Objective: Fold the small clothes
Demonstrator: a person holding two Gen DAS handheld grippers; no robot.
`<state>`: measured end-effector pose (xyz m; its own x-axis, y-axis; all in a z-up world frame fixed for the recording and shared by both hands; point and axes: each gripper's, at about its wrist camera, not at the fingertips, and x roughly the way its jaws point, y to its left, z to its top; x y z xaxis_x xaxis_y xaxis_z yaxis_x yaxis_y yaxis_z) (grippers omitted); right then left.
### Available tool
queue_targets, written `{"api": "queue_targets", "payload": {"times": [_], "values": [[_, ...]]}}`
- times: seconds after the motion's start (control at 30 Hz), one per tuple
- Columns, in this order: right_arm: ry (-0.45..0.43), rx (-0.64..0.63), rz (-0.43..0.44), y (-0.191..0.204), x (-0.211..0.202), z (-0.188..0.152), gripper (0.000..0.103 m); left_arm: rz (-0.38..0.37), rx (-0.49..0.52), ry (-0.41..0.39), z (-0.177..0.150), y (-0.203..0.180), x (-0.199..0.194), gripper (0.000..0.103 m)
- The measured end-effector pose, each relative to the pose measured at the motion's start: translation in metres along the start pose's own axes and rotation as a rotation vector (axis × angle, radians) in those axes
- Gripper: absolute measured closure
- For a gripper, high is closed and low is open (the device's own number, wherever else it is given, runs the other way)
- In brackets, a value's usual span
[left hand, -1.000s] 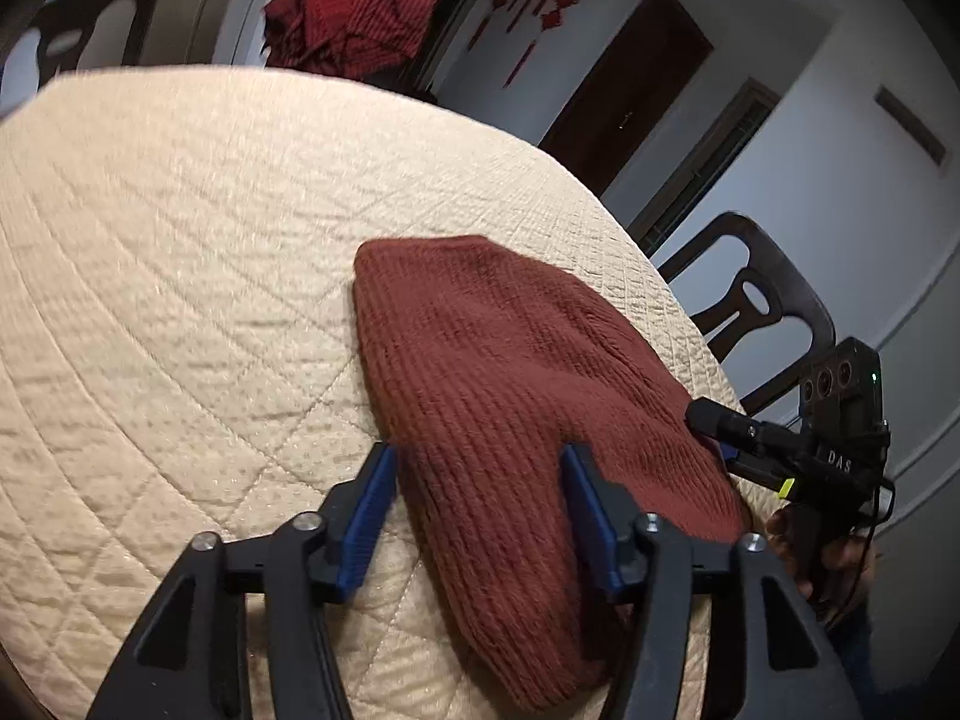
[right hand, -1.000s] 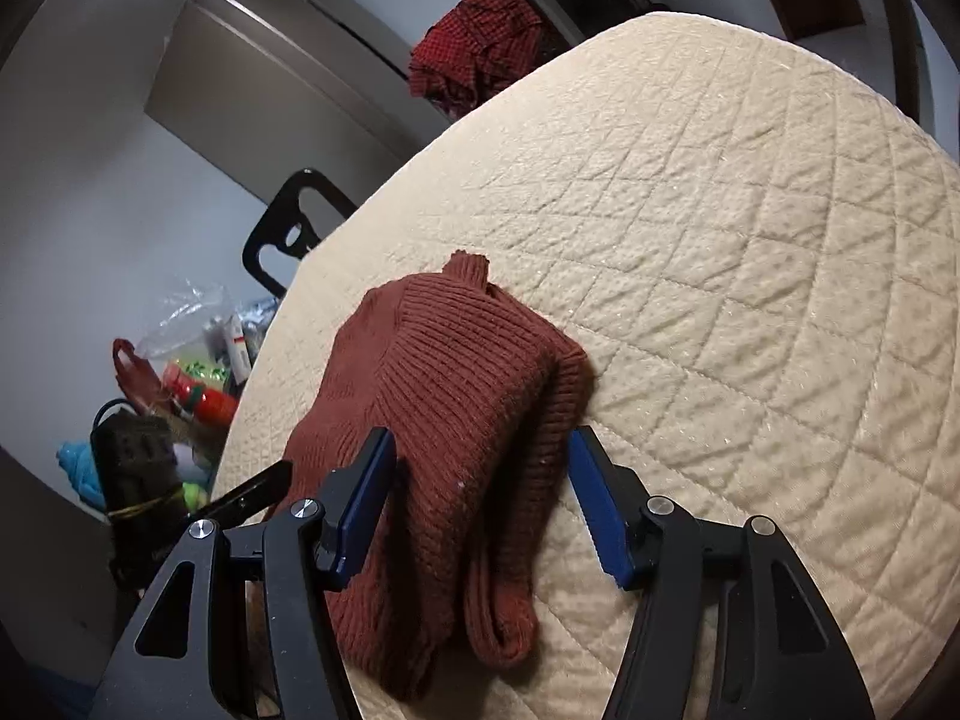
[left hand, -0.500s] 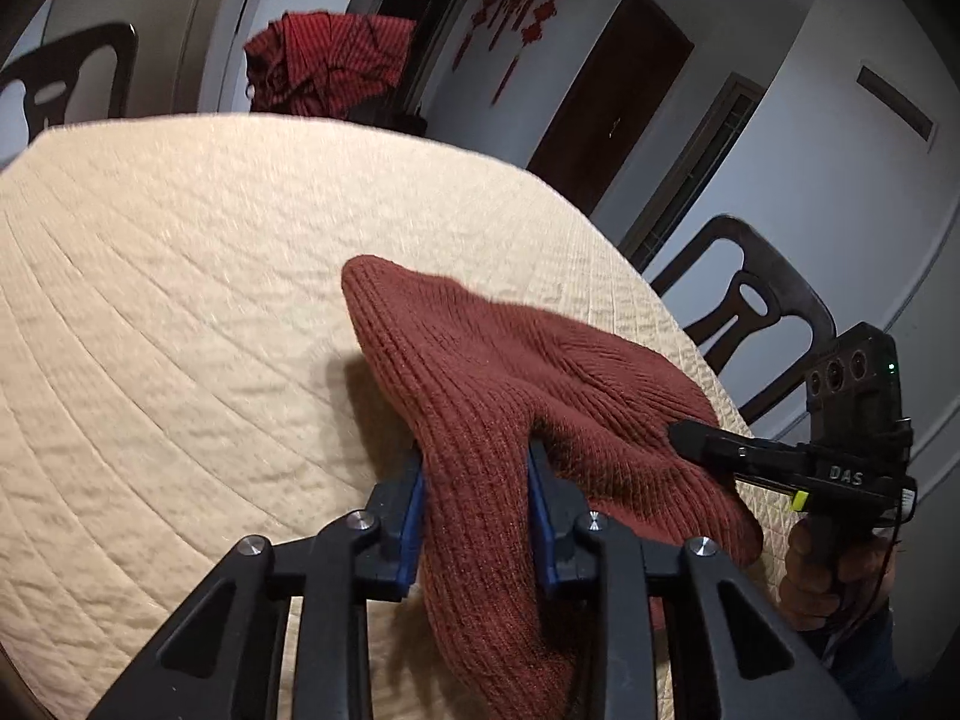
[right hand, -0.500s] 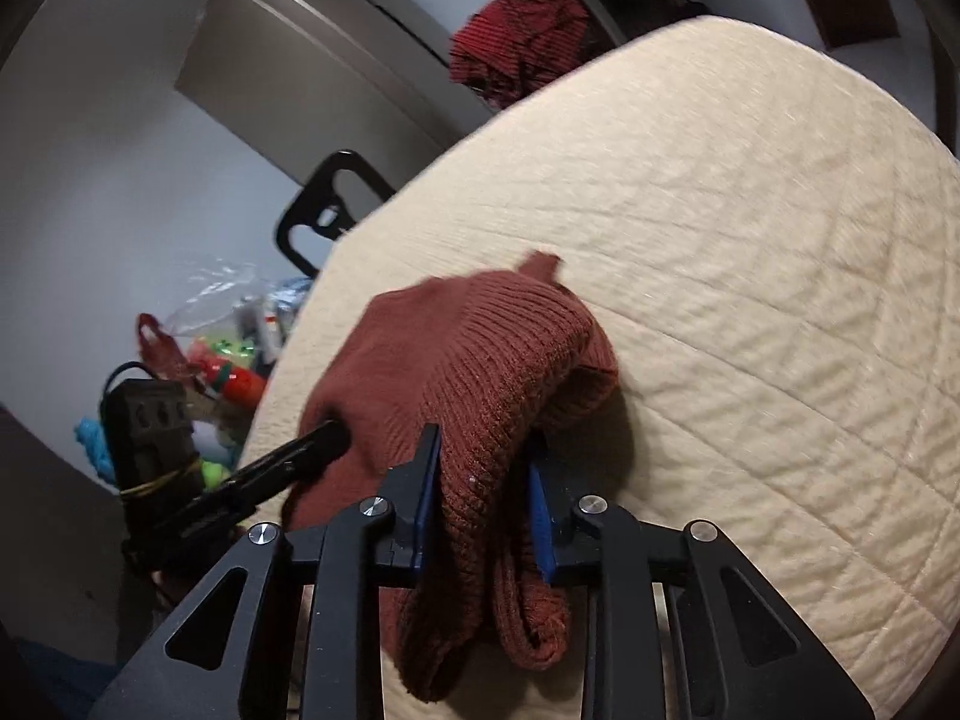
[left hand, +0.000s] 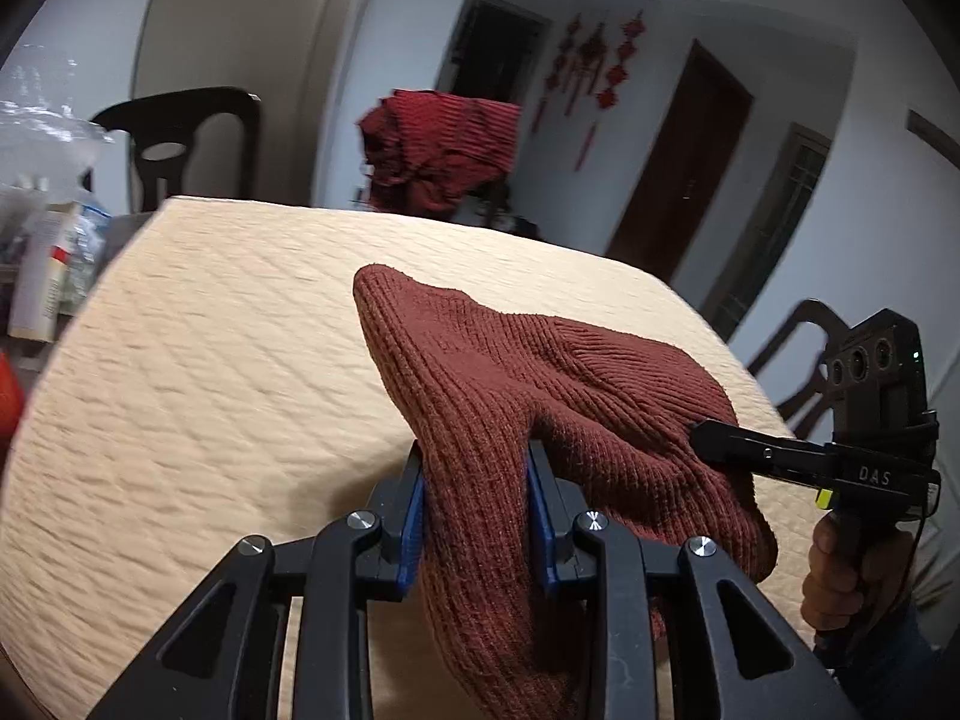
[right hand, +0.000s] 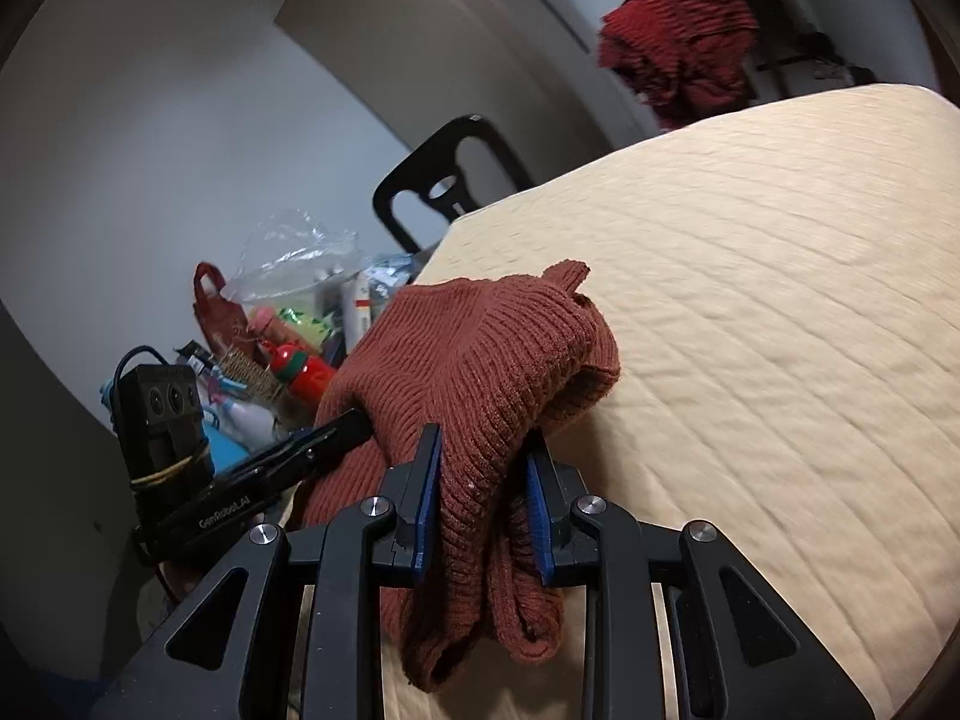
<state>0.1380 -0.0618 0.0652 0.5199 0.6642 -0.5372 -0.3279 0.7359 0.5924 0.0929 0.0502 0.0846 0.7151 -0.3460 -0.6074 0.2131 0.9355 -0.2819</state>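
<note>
A rust-brown knitted sweater [left hand: 540, 384] hangs lifted over the near edge of the quilted beige table [left hand: 228, 324]. My left gripper [left hand: 477, 468] is shut on a bunched fold at its near edge. The right gripper [left hand: 714, 435] comes in from the right in the left wrist view and bites the same garment. In the right wrist view my right gripper [right hand: 483, 450] is shut on a thick fold of the sweater [right hand: 480, 360], whose loose ends dangle below the blue pads [right hand: 429, 480]. The left gripper [right hand: 354, 420] grips the cloth from the left there.
A dark red garment [left hand: 444, 150] is draped over something behind the table. Dark wooden chairs [left hand: 180, 132] stand at the far left and at the right [left hand: 798, 354]. Bags, bottles and clutter [right hand: 282, 336] crowd a surface left of the table. A hand [left hand: 840, 564] holds the right gripper's handle.
Both grippers went from open around the sweater's near edge to shut on it, then rose and drew back, lifting that edge off the table.
</note>
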Motion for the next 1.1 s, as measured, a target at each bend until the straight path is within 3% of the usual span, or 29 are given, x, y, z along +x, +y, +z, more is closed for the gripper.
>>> {"api": "queue_targets", "payload": {"times": [0.2,0.33,0.4,0.6,0.67,0.77,0.83,0.87,0.9,1.1], "values": [[0.050,0.002,0.023,-0.002,0.052,0.010,0.083,0.070,-0.039,0.039,-0.001,0.054,0.022,0.071],[0.106,0.000,-0.042,-0.009,0.078,0.005,0.083,0.060,-0.089,0.095,-0.018,0.083,0.044,0.067],[0.114,-0.020,-0.058,-0.007,0.077,0.003,0.083,0.051,-0.113,0.083,-0.023,0.088,0.040,0.064],[0.069,-0.151,-0.094,0.031,0.057,0.002,0.083,0.139,-0.090,0.025,-0.035,0.076,0.006,0.064],[0.078,-0.209,-0.087,0.044,0.057,-0.003,0.083,0.146,-0.071,0.000,-0.038,0.063,-0.007,0.064],[0.131,-0.302,-0.150,0.054,0.066,-0.019,0.083,0.143,-0.036,-0.011,-0.052,0.046,-0.019,0.064],[0.182,-0.307,-0.205,0.043,0.078,-0.030,0.084,0.121,-0.035,0.015,-0.063,0.043,-0.016,0.064],[0.187,-0.299,-0.227,0.036,0.080,-0.033,0.093,0.142,-0.027,0.028,-0.068,0.043,-0.011,0.064],[0.176,-0.297,-0.224,0.033,0.078,-0.033,0.094,0.175,-0.011,0.031,-0.071,0.044,-0.007,0.064],[0.173,-0.320,-0.230,0.041,0.069,-0.034,0.091,0.222,-0.015,0.033,-0.072,0.040,-0.014,0.064]]}}
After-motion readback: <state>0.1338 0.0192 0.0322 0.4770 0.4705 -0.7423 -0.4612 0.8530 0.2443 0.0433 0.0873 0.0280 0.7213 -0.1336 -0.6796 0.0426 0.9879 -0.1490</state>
